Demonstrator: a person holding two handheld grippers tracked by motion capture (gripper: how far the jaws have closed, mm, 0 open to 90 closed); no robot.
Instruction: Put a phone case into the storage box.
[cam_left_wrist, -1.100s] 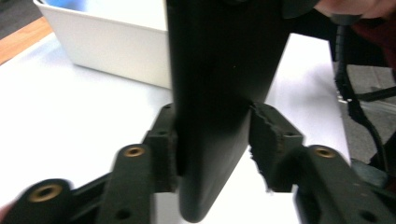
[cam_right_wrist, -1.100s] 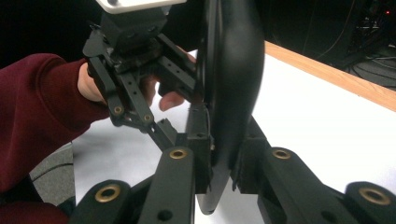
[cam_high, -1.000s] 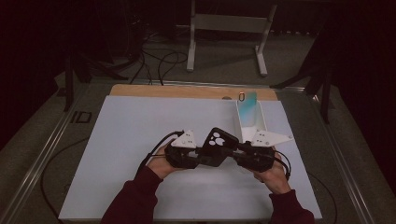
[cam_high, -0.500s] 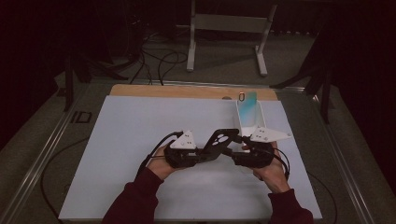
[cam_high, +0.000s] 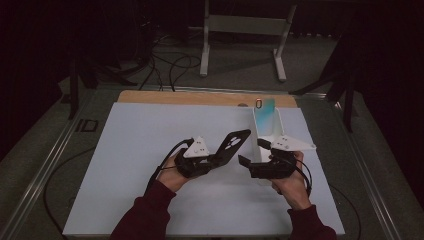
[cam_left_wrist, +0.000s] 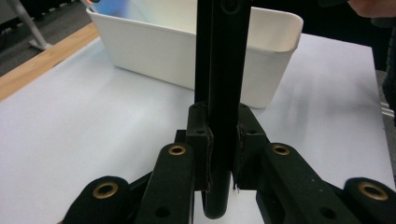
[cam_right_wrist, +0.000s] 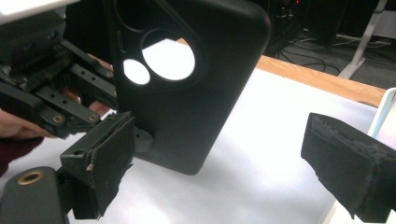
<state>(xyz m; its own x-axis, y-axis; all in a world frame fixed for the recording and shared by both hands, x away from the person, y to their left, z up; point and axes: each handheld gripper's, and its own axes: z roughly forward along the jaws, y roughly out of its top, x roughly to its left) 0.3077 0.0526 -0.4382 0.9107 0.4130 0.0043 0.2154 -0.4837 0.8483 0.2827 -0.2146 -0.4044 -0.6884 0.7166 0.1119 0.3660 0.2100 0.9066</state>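
1. Since the earlier frame, the phone case (cam_high: 231, 146) has been released by the right gripper (cam_high: 248, 161), whose jaws have just been opening and now stand spread, nothing pressed between them; the case has been left tilted up in the air above the counter (cam_high: 125, 150)
2. At the left, the case is pinched by its lower edge in the left gripper (cam_high: 216, 159), the pads (cam_left_wrist: 201, 154) pressed together on it
3. A slip is judged the main risk: the case is held at one narrow end only, so a twist or a loosened pinch could let it swing down or drop onto the counter
4. Further right, the open right gripper sits just beside the case; a careless move could knock it askew
5. The white bin (cam_high: 265, 125) stands near on the right with a pale blue phone (cam_high: 265, 106) at its far end; its wall could be struck by the case on the way in
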